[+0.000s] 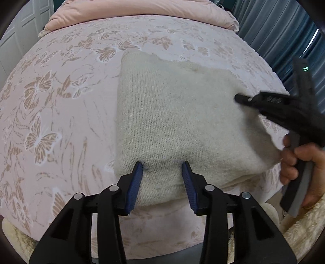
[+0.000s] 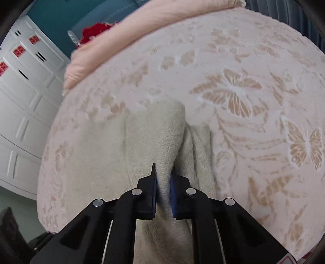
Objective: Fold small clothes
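Left claw (image 1: 162, 174) apart over sweater (image 1: 172, 113); butterfly bedspread (image 1: 61, 101), pink duvet (image 1: 142, 12) beyond.

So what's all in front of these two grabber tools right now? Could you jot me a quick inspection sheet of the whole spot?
Surface: bed with a pink butterfly-print cover.
Job's things: cream knit garment, folded and lying flat on the cover.
Clutter: nothing seen on the cover besides the rolled pink duvet at the far end.
Grippers: left gripper open, its blue pads apart over the garment's near edge; right gripper pinching a raised fold of the knit, held by a hand.
Cables: nothing seen.
Surroundings: white panelled cabinets, blue-grey curtain, something red beyond the duvet.
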The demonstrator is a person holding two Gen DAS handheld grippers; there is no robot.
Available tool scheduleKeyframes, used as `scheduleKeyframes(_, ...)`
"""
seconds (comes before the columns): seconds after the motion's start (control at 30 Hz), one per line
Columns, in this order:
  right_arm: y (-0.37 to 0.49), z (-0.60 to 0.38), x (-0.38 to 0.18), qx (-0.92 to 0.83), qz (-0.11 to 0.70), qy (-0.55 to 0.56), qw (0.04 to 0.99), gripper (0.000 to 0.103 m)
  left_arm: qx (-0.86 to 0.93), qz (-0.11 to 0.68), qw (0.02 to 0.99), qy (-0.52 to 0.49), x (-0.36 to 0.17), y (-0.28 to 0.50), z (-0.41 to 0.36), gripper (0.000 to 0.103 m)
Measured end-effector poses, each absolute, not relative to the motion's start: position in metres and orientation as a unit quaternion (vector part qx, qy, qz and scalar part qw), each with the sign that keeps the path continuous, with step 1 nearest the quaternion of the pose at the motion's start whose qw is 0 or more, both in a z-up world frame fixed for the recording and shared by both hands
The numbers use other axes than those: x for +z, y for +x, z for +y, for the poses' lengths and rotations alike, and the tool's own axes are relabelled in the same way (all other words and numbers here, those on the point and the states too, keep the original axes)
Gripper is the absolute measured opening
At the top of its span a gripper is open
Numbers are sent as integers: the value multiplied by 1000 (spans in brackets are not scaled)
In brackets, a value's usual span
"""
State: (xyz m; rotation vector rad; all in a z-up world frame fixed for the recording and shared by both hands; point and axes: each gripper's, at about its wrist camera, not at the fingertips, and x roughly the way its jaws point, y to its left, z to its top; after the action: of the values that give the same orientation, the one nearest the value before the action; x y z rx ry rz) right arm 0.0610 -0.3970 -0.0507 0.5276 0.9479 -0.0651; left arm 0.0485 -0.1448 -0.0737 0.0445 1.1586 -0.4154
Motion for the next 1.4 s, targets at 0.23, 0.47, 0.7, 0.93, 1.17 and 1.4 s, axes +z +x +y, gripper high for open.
scheduleKeyframes(0.23,38,-425,-109,-80,495,282,818,10,-210,534,817,65,-80,42,-164,39)
scheduleKeyframes(0.47,-5,-391,-3,-93,393,230,886,19,-208,540,815,31,-64,35,-143,46)
scheduleKeyframes(0.7,5,-283,-17,36,441,186,877,16,-161,553,818,-8,-59,22,-88,54)
scheduleKeyframes(0.93,11,-246,-70,25,518,168,838,10,-138,535,833,10,-48,12,-63,54)
scheduleKeyframes(1.17,22,-217,-82,42,547,104,830,6,-145,538,830,8,-50,9,-69,55)
scheduleKeyframes(1.4,-18,-271,-34,-1,467,193,863,20,-148,542,827,15,-53,9,-78,55)
